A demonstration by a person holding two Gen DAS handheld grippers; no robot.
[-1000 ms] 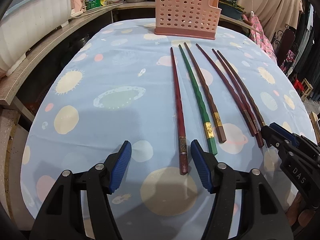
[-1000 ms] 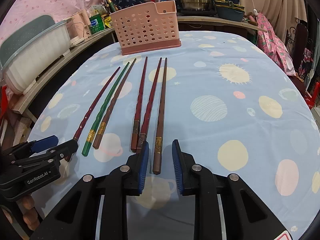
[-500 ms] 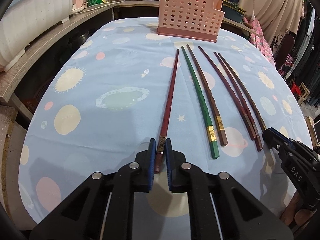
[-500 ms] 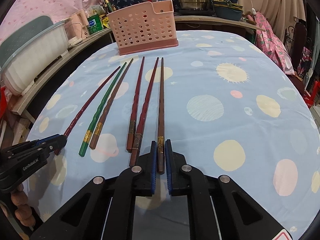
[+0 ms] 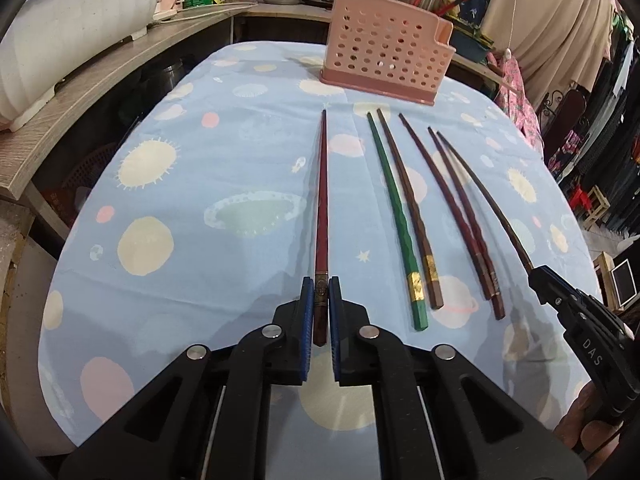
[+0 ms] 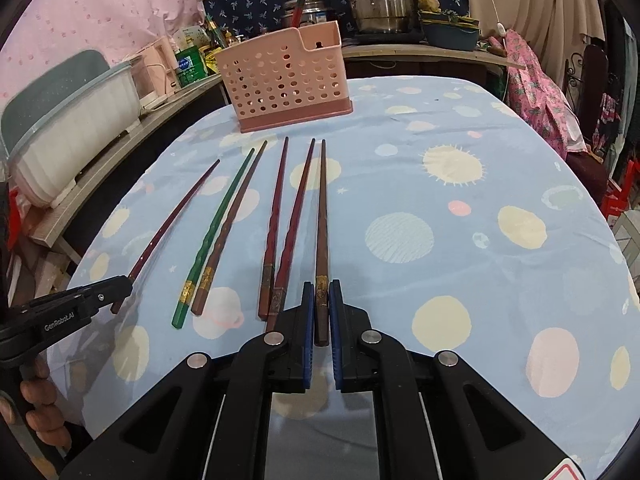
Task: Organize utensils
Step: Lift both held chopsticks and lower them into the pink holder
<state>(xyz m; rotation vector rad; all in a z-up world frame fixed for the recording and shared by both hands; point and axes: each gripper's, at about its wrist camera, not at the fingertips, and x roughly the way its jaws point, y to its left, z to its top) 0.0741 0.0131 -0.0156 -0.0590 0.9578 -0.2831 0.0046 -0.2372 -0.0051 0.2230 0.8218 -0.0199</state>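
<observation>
The table carries 6 chopsticks, namely 1 green chopstick (image 5: 396, 216), 1 dark red chopstick (image 5: 322, 204) off to the left, 2 brown ones and 2 more reddish ones, along with 1 pink perforated utensil holder (image 6: 286, 76), while 2 grippers are in view.

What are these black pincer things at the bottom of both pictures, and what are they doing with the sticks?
They are hand-held grippers, one in each of a person's hands, each with a camera looking along its fingers. One picture is the left gripper's view, the other the right gripper's. Six chopsticks lie on a table with a blue planet-patterned cloth, before a pink holder. The left gripper is shut on the dark red chopstick, the right on the brown chopstick.
</observation>
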